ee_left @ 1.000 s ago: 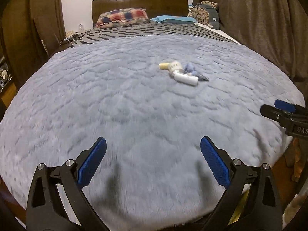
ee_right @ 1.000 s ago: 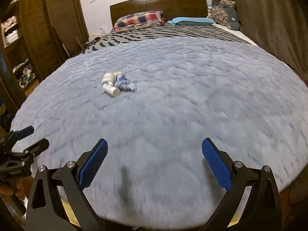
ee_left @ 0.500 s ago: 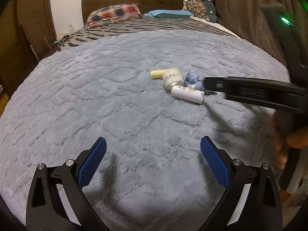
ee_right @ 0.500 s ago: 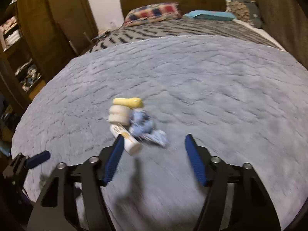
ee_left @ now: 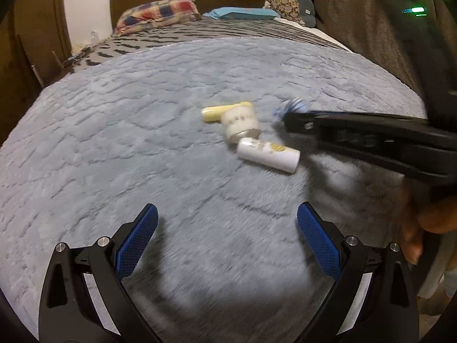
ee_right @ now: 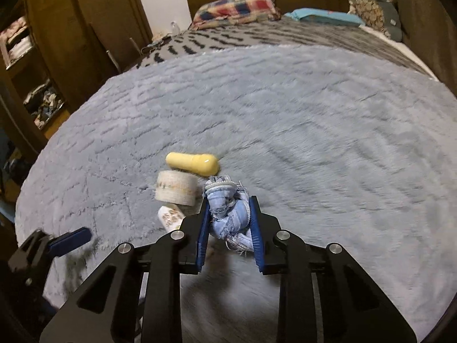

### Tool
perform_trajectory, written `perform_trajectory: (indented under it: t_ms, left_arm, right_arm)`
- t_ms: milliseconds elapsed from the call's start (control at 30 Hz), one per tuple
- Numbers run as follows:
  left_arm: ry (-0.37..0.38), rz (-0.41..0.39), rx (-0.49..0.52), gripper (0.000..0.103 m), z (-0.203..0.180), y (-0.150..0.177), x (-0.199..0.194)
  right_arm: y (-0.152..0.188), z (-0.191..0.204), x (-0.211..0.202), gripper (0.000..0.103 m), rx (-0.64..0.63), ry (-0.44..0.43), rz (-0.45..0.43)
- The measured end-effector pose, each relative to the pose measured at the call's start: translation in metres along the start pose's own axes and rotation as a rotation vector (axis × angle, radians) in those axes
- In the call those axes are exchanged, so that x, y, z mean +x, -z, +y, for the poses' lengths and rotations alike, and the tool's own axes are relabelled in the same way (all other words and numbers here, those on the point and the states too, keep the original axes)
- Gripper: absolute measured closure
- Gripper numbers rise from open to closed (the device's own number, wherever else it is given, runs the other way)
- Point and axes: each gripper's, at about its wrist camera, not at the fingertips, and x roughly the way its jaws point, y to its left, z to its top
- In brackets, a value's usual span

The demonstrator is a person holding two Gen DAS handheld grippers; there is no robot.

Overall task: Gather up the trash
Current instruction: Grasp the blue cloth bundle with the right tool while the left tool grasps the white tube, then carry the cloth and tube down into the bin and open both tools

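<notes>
- The right gripper (ee_right: 228,225) has its fingers pressed on a frayed denim scrap (ee_right: 228,214) lying on the bed's grey blanket (ee_right: 314,143), just beside a round jar (ee_right: 176,187).
- The scrap looks light, soft and compressible; gripping its bunched middle seems safest.
- The left gripper (ee_left: 227,241) hovers near, fingers spread wide and empty.
</notes>
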Motion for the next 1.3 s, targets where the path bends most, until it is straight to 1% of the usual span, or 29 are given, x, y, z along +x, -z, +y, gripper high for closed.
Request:
perform_trajectory:
  t_ms: [33,133,167,233,300,367,400,467,533,733,867,1067,1300]
  left_arm:
    - [0.008,0.005,0.001,0.010,-0.002,-0.003,0.004]
    - [0.012,0.019,0.020,0.011,-0.012,-0.011,0.018]
    - [0.010,0.025,0.024,0.016,-0.013,-0.013,0.022]
    - [0.006,0.032,0.031,0.021,-0.016,-0.020,0.030]
    - [0.018,0.030,0.031,0.027,-0.017,-0.026,0.033]
    - [0.031,0.026,0.025,0.036,-0.017,-0.031,0.035]
    - [0.033,0.025,0.021,0.038,-0.017,-0.034,0.036]
    - [0.031,0.030,0.018,0.048,-0.018,-0.037,0.039]
    - [0.027,0.033,0.028,0.052,-0.023,-0.038,0.040]
    - [0.012,0.028,0.015,0.053,-0.025,-0.025,0.025]
    - [0.007,0.019,0.017,0.053,-0.028,-0.005,0.003]
    - [0.004,-0.034,0.021,0.053,-0.030,0.028,-0.048]
    - [0.016,-0.128,0.052,0.053,-0.049,0.057,-0.118]
  right_arm:
    - [0.000,-0.007,-0.008,0.076,0.001,0.021,-0.013]
    - [0.001,-0.021,-0.022,0.076,0.007,0.046,-0.032]
    - [0.002,-0.024,-0.026,0.076,0.008,0.049,-0.037]
    - [0.005,-0.031,-0.036,0.076,0.004,0.059,-0.050]
    - [0.009,-0.038,-0.046,0.076,0.000,0.065,-0.061]
    - [0.012,-0.043,-0.051,0.076,0.000,0.067,-0.065]
    - [0.014,-0.045,-0.054,0.076,0.001,0.068,-0.066]
    - [0.019,-0.049,-0.060,0.076,0.010,0.070,-0.072]
    - [0.023,-0.051,-0.065,0.076,0.015,0.074,-0.078]
    - [0.040,-0.049,-0.082,0.076,0.010,0.072,-0.089]
    - [0.058,-0.043,-0.090,0.076,-0.002,0.069,-0.081]
    - [0.088,-0.030,-0.109,0.076,-0.019,0.054,-0.075]
    - [0.120,-0.010,-0.153,0.076,-0.053,0.033,-0.119]
